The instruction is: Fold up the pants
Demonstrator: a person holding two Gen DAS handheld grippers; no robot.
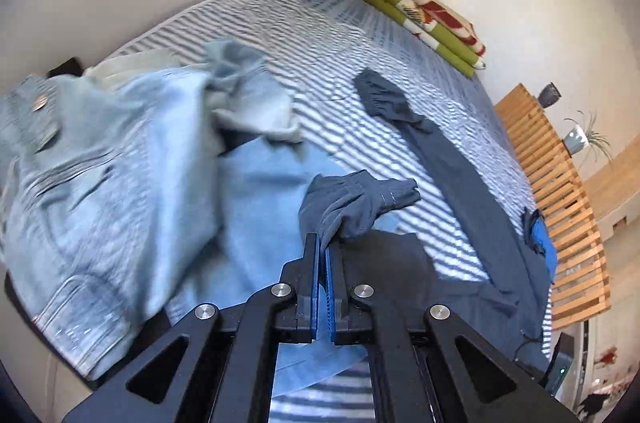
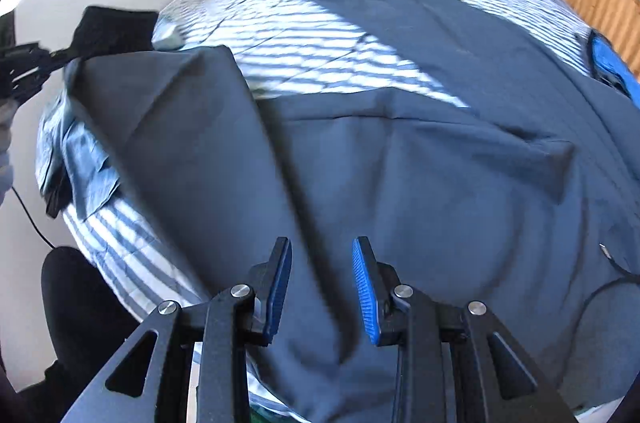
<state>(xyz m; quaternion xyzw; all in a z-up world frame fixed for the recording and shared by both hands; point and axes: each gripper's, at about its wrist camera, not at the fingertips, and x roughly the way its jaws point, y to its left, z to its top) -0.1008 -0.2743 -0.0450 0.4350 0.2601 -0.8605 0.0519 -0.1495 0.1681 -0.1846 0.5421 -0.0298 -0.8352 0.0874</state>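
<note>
Dark blue pants [image 2: 400, 163] lie spread over the striped bed [image 2: 320, 35]. My left gripper [image 1: 323, 241] is shut on the elastic cuff [image 1: 356, 203] of one leg and holds it lifted above the bed. The other leg [image 1: 452, 163] lies flat and stretches away to its cuff [image 1: 380, 91]. In the right wrist view the left gripper [image 2: 36, 67] shows at the far left, pulling that leg [image 2: 160, 111] up into a ridge. My right gripper [image 2: 320, 243] hovers over the pants near the seat. Its blue pads [image 2: 366, 287] stand apart, with cloth below them and nothing pinched.
A blurred heap of light blue jeans [image 1: 100, 183] lies at the left of the bed. A folded green and red blanket [image 1: 424, 11] lies against the far wall. A wooden slatted frame [image 1: 560, 203] runs along the right side, with a bright blue item [image 1: 544, 243] beside it.
</note>
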